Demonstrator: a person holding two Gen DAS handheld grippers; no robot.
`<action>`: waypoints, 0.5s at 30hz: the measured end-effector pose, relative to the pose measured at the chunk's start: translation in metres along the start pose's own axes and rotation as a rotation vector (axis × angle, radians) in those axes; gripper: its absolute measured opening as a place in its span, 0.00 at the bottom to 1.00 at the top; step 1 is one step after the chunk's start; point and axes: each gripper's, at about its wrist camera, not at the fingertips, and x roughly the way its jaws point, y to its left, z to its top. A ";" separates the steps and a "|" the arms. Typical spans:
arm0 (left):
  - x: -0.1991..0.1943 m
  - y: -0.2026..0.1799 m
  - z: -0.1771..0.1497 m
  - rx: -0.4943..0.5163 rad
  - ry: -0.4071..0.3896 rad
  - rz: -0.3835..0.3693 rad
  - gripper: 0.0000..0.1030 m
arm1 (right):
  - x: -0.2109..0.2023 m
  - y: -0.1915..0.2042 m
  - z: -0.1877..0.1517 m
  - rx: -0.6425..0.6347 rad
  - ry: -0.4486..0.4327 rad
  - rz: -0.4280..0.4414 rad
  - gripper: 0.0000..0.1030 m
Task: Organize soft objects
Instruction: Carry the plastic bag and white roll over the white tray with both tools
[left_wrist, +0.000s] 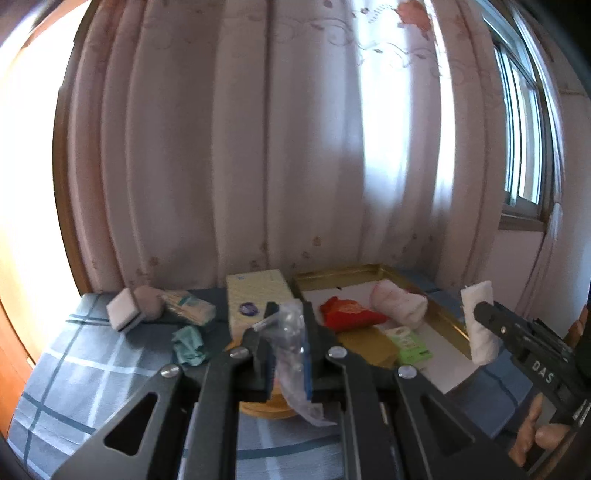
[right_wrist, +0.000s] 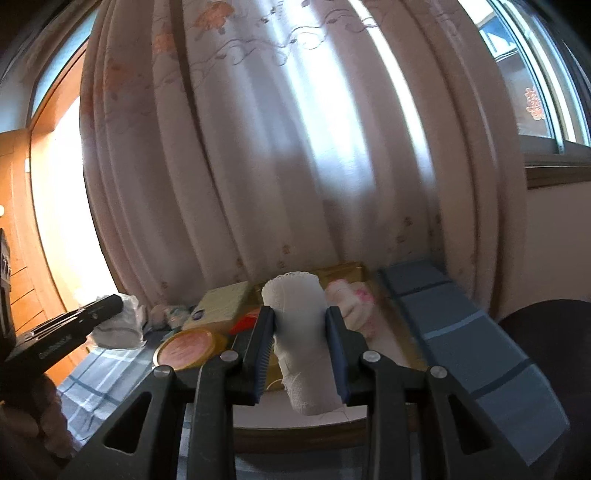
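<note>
In the left wrist view my left gripper (left_wrist: 290, 314) is shut on a crumpled clear plastic bag (left_wrist: 291, 343), held above the table. A white rolled gauze cloth (right_wrist: 301, 332) stands upright between the pads of my right gripper (right_wrist: 300, 312), which is shut on it. That same roll (left_wrist: 478, 328) and the right gripper (left_wrist: 482, 310) appear at the right edge of the left view, beside the gold tray (left_wrist: 443, 317). The tray holds a red pouch (left_wrist: 347, 312), a white and pink rolled cloth (left_wrist: 397, 302) and a green packet (left_wrist: 408, 341).
On the plaid tablecloth (left_wrist: 85, 354) lie a yellow box (left_wrist: 258, 295), a white sponge (left_wrist: 123, 308), a pinkish ball (left_wrist: 147, 302), a swab pack (left_wrist: 188, 306) and a teal cloth (left_wrist: 190, 345). A round tin (right_wrist: 186, 347) sits near the tray. A curtain (left_wrist: 258, 147) hangs close behind.
</note>
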 end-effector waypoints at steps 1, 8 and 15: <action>0.002 -0.004 -0.001 0.002 0.006 -0.010 0.08 | -0.001 -0.006 0.001 0.004 -0.001 -0.012 0.30; 0.018 -0.043 -0.006 0.042 0.035 -0.086 0.08 | -0.003 -0.038 0.002 0.039 0.009 -0.082 0.30; 0.032 -0.079 -0.011 0.093 0.068 -0.137 0.08 | -0.003 -0.052 0.006 0.037 0.008 -0.120 0.30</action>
